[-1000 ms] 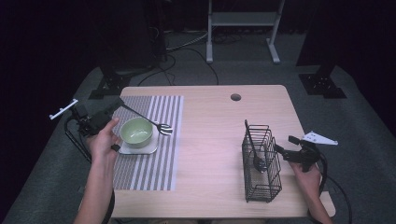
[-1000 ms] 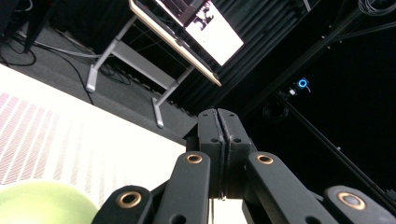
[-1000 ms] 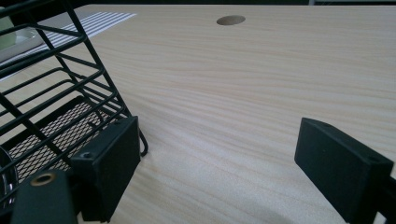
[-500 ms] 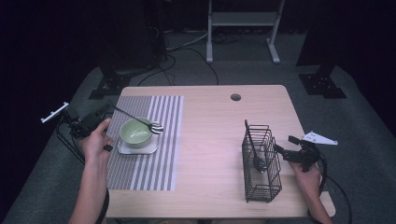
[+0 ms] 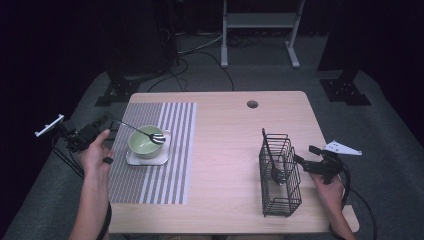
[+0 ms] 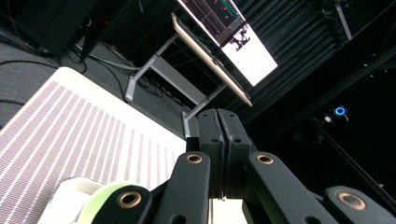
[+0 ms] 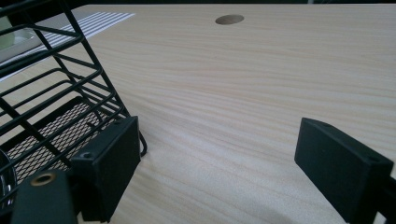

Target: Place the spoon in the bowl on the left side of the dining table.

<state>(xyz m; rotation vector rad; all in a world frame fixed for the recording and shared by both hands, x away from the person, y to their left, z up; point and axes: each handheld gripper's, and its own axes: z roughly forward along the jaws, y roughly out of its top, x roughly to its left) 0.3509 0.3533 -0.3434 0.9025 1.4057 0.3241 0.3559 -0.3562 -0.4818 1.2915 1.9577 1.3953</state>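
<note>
The fork (image 5: 145, 133) hangs over the green bowl (image 5: 143, 143) on the striped mat (image 5: 172, 150), pinched in the left gripper (image 5: 111, 124), jaws pressed together. Rightward, the right gripper (image 5: 302, 161) gapes empty beside the wire basket (image 5: 280, 177).

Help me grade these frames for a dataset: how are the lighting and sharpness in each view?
High view: the table is evenly lit, the surroundings fall to near black, and detail is soft. Left gripper view: dim and tilted upward, with a bright screen blown out to white. Right gripper view: bright, wood grain sharp farther out, while the near wire basket is blurred.
</note>
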